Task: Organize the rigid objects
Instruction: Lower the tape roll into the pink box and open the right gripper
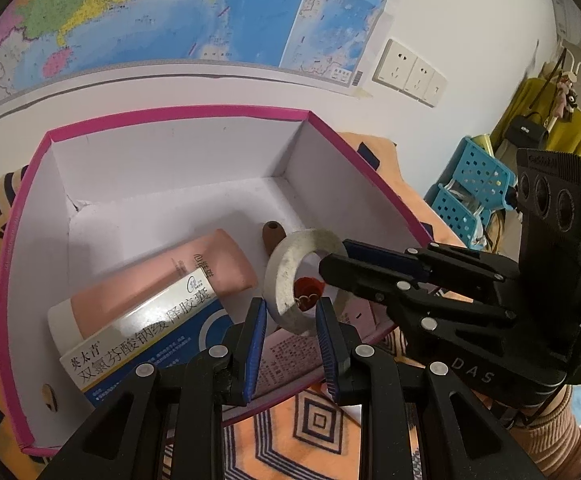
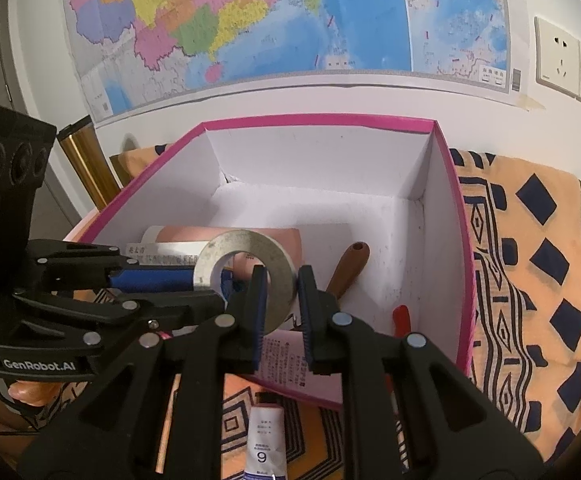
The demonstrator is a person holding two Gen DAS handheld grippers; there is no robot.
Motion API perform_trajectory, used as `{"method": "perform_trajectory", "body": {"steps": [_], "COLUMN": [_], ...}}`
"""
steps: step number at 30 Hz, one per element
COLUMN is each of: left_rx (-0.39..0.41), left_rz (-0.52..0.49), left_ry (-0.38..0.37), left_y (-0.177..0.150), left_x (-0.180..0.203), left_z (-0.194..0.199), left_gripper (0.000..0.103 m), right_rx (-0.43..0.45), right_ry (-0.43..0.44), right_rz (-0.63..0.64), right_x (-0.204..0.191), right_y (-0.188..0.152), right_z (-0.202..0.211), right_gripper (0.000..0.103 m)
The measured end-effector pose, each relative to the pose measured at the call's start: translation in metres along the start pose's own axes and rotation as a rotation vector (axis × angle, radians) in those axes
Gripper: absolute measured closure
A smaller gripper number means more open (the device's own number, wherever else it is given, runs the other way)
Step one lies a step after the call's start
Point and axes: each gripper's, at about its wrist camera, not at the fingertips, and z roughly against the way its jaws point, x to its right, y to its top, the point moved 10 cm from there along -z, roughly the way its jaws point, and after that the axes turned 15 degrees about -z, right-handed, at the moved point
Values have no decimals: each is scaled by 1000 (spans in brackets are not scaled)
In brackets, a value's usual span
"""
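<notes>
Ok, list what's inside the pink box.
Inside the pink box: a pink tube, a medicine carton partly over it, a brown wooden handle and something red. The metal ring hides part of the near floor.

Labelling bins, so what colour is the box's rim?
Pink, with white inside walls; the box shows best in the right wrist view.
</notes>
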Motion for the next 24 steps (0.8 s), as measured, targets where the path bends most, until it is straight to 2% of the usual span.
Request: {"method": "perform_trajectory", "body": {"steps": [8,16,19,24], "left_rx": [9,60,81,122], "left_rz": [4,-20,-37,-81], "left_ry": [30,48,53,34], "left_y": [-3,-6,-9,-17], "left_x": [-3,2,5,17], "left_z": [3,22,32,51], "left_gripper": [78,76,73,70], "right_rx": [3,24,31,42], "right_ry": [-15,3,46,141], "right_rz": [-15,-27,-42,-31], "right_x": [5,6,4,-3], "right_y": [-5,-11,-16,-33], "right_z": [4,24,38,69], "right_gripper": [79,78,77,70]}}
